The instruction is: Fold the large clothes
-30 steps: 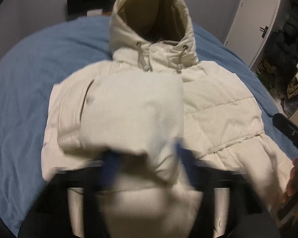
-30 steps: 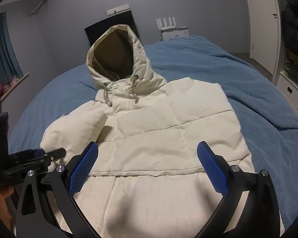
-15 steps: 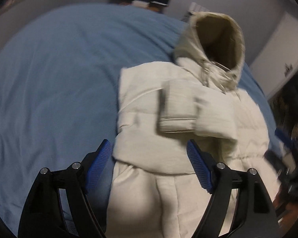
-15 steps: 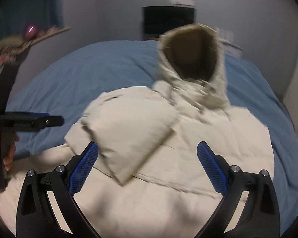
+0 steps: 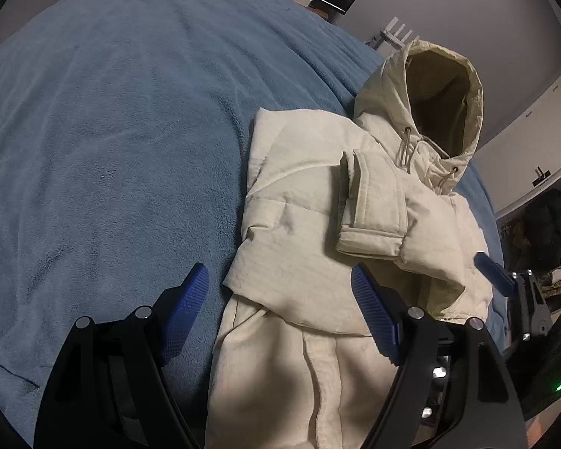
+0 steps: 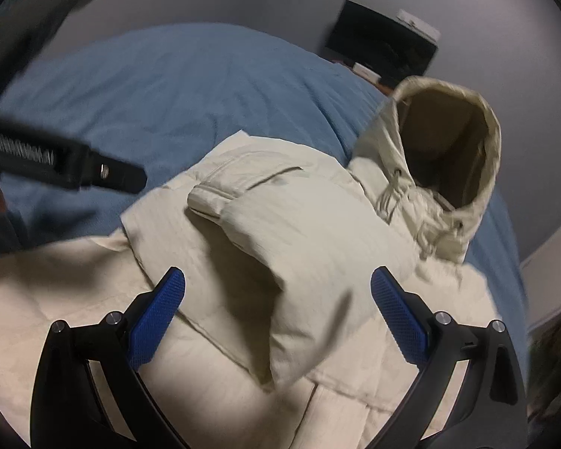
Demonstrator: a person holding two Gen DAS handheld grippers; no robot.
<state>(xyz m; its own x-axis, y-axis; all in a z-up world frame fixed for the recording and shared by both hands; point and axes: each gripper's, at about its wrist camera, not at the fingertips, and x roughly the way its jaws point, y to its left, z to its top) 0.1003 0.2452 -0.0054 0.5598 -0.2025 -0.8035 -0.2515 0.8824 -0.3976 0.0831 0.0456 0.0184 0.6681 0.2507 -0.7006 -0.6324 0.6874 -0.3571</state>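
The jacket (image 5: pixel 303 224) lies on the blanket (image 5: pixel 112 131), its hood (image 5: pixel 430 101) at the far end, one sleeve (image 5: pixel 385 220) folded across its chest, and a screen (image 6: pixel 381 52) stands behind the bed.

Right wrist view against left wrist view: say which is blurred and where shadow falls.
Right wrist view: motion-smeared, worst on the hood; dark shadow beside the folded sleeve. Left wrist view: sharp; shadow over the jacket hem; fisheye bends the blue blanket.

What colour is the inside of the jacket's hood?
Olive-tan lining, darker than the cream jacket; clearest in the left wrist view.
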